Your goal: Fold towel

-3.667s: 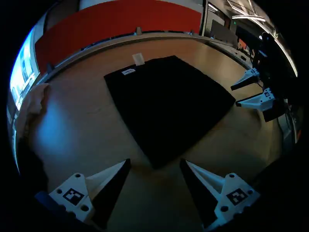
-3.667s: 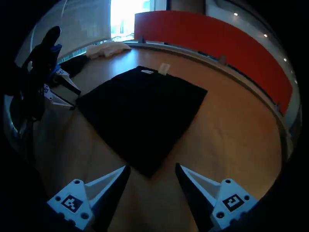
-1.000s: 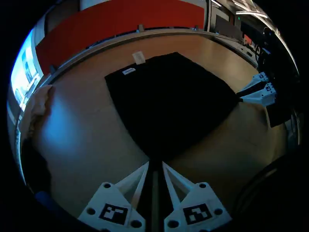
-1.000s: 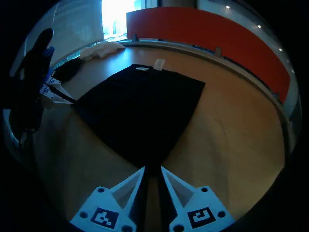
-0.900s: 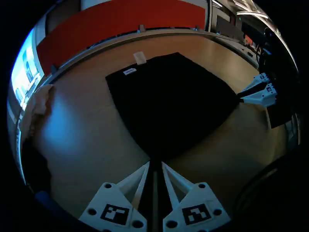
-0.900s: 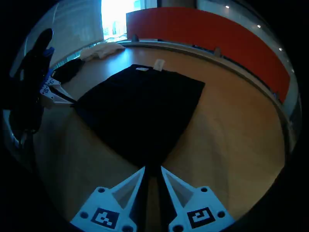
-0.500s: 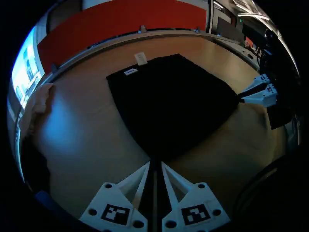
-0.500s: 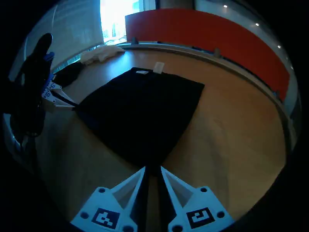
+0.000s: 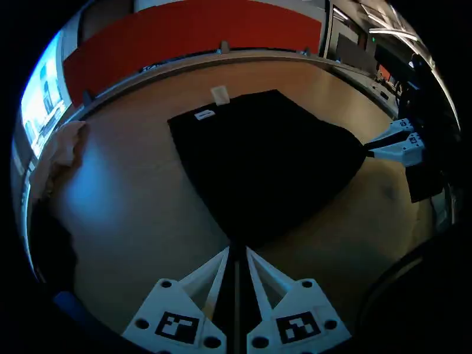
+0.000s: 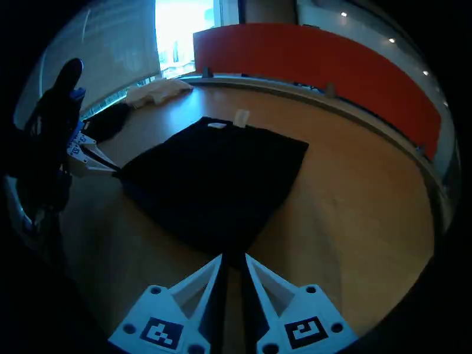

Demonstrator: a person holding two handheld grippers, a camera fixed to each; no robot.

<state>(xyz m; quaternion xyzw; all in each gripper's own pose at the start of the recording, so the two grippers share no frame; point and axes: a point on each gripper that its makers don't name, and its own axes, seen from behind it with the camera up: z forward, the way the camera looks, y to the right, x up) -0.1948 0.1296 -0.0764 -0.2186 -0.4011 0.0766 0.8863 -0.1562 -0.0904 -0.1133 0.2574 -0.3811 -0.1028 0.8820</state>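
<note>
We pinch one corner of the black towel (image 9: 265,159) tight in our left gripper (image 9: 236,259), another in our right gripper (image 10: 234,262). The rest lies on the wooden table (image 9: 130,194).

The towel (image 9: 265,159) lies on the table (image 9: 118,200) in front of me. My left gripper (image 9: 236,259) is at its 6 o'clock corner and my right gripper (image 9: 369,147) at the 3 o'clock corner. A small card (image 9: 219,94) sits just past the 11 o'clock edge, and a cloth heap (image 9: 62,153) is way out at 9.
</note>
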